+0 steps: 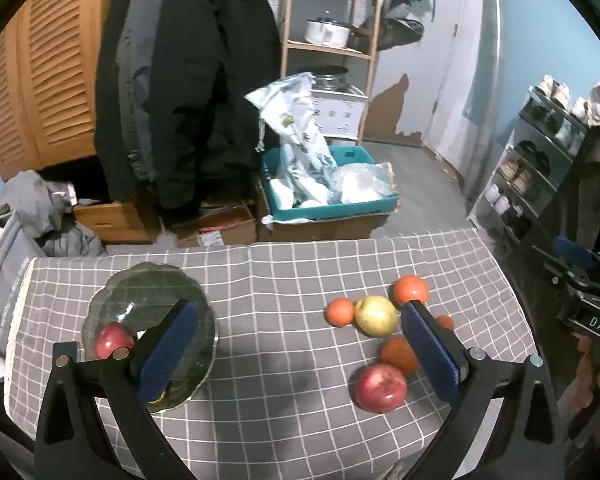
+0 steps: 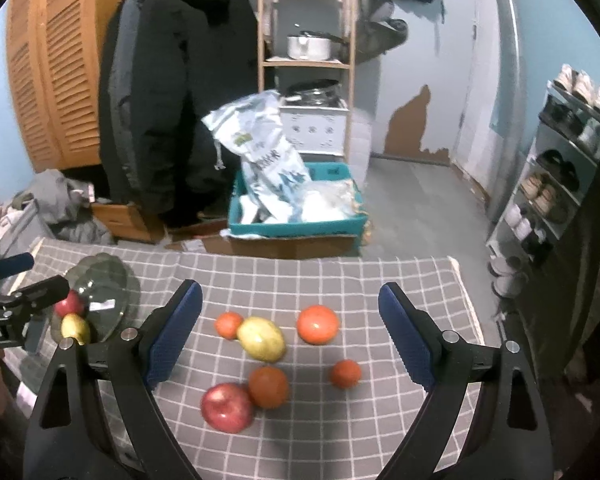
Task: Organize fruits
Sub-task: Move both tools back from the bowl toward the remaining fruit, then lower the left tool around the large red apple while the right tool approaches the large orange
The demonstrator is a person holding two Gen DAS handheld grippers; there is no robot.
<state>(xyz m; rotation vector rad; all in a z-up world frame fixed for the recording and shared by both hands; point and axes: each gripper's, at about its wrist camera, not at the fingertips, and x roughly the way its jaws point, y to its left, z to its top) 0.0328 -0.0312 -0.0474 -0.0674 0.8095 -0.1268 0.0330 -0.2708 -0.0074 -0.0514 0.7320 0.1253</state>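
Note:
A glass plate point(image 1: 140, 292) point(image 2: 104, 280) sits at the table's left and holds a red apple point(image 1: 112, 340) point(image 2: 69, 304) and a yellow fruit point(image 2: 75, 329). On the checked cloth to the right lie a red apple point(image 1: 380, 387) point(image 2: 227, 407), a yellow-green apple point(image 1: 375, 315) point(image 2: 261, 338) and several oranges point(image 1: 410, 289) point(image 2: 318, 324). My left gripper point(image 1: 300, 352) is open and empty above the cloth between plate and loose fruit; it also shows in the right wrist view point(image 2: 24, 280). My right gripper point(image 2: 290, 340) is open and empty over the loose fruit.
The table point(image 1: 284, 264) has a grey checked cloth, its far edge facing the room. Beyond it on the floor stand a teal crate point(image 1: 332, 208) with bags, cardboard boxes, a hanging dark coat point(image 1: 188, 80), a wooden shelf point(image 1: 332, 40) and a shoe rack point(image 1: 540, 152) at right.

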